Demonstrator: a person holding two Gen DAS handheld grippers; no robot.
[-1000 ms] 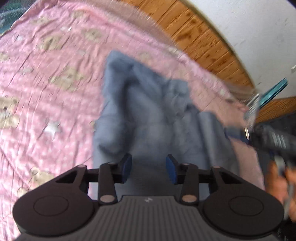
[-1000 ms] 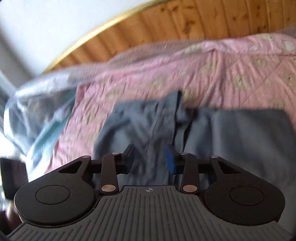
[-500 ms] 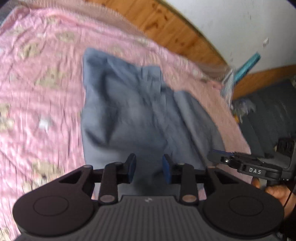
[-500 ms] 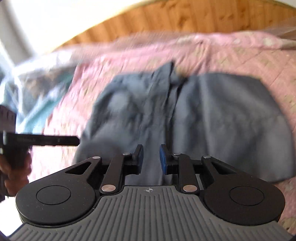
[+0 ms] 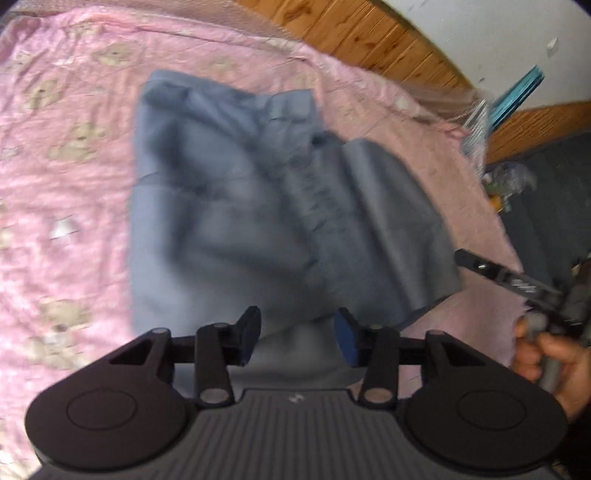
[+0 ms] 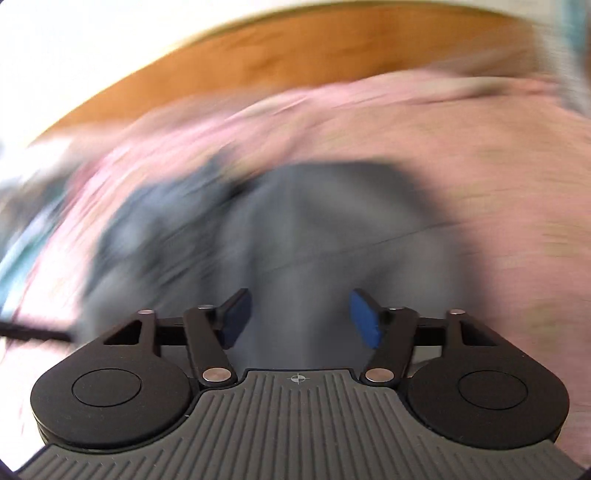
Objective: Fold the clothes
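Left wrist view. Left gripper [image 5: 295, 338] in the foreground, blue-padded fingers [image 5: 347, 343] spread apart, nothing between them, poised over the near edge of the garment. Grey-blue garment [image 5: 258, 206], apparently shorts or trousers with a waistband and a dark button at the far side, lying rumpled on the bed; left half bunched into soft folds, right half flatter and reaching toward the bed's right edge. Pink bedspread [image 5: 66, 177] printed with pale bear motifs beneath and all around the garment. Wooden headboard [image 5: 351, 33] along the far edge, white wall above. At right, a hand [image 5: 546, 358] wrapped round the handle of the right gripper [image 5: 509, 280], seen side-on just beyond the garment's right corner; finger spacing not readable here. Teal object [image 5: 517, 96] and dark flooring past the bed's right side, details too blurred to tell.

Right wrist view. Heavily motion-blurred. Right gripper [image 6: 301, 317] with blue pads [image 6: 365, 317] set wide apart, empty, above the garment [image 6: 295, 229]. Garment directly ahead on the bedspread [image 6: 480, 155], flat part centre, bunched part to the left. Headboard [image 6: 258, 55] arching across the top. Thin dark bar at the left edge, identity unclear.
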